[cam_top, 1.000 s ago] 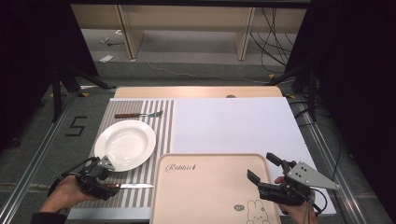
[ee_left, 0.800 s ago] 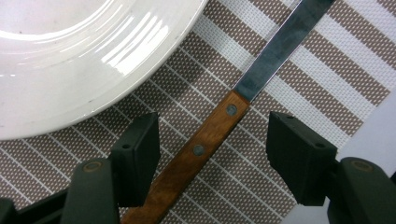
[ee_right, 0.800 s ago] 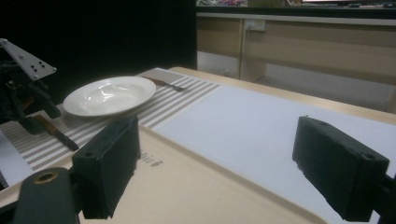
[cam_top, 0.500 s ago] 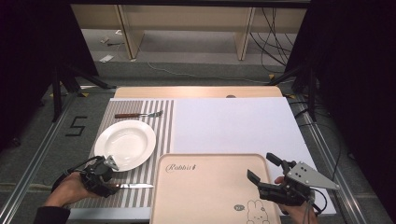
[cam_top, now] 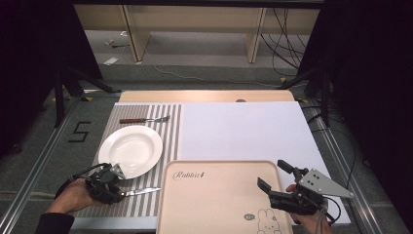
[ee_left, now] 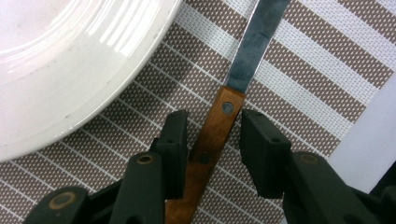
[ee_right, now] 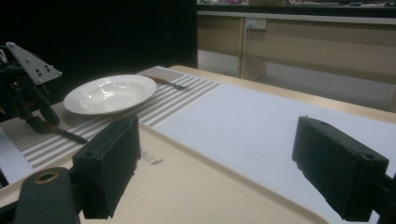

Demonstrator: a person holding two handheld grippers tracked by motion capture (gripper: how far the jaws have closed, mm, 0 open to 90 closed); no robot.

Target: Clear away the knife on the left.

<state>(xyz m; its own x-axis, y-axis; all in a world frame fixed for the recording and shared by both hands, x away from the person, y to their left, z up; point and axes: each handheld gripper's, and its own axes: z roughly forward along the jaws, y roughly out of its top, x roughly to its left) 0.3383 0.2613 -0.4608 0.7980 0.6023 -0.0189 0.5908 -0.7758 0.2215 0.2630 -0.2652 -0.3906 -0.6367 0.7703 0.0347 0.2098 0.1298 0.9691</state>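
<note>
Left hand-held gripper (cam_top: 119, 191) low at about 7 o'clock on the table (cam_top: 204, 95), over the striped placemat (cam_top: 168, 131), jaws parted and straddling the wooden handle of the knife (cam_top: 139, 191) without pressing it; in the left gripper view a small gap visible on each side of the handle (ee_left: 210, 140). Knife flat on the placemat, blade pointing toward 3 o'clock, just at 6 o'clock of the white plate (cam_top: 130, 150). Fork (cam_top: 144, 119) lying on the same placemat at 12 o'clock of the plate, apart from it. Right hand-held gripper (cam_top: 275, 176) at about 5 o'clock, jaws spread wide and holding nothing, hovering over the right part of the beige tray (cam_top: 214, 195) with the rabbit drawing. White sheet (cam_top: 243, 131) covering the table's right half, beside the placemat, tray overlapping its near edge.
</note>
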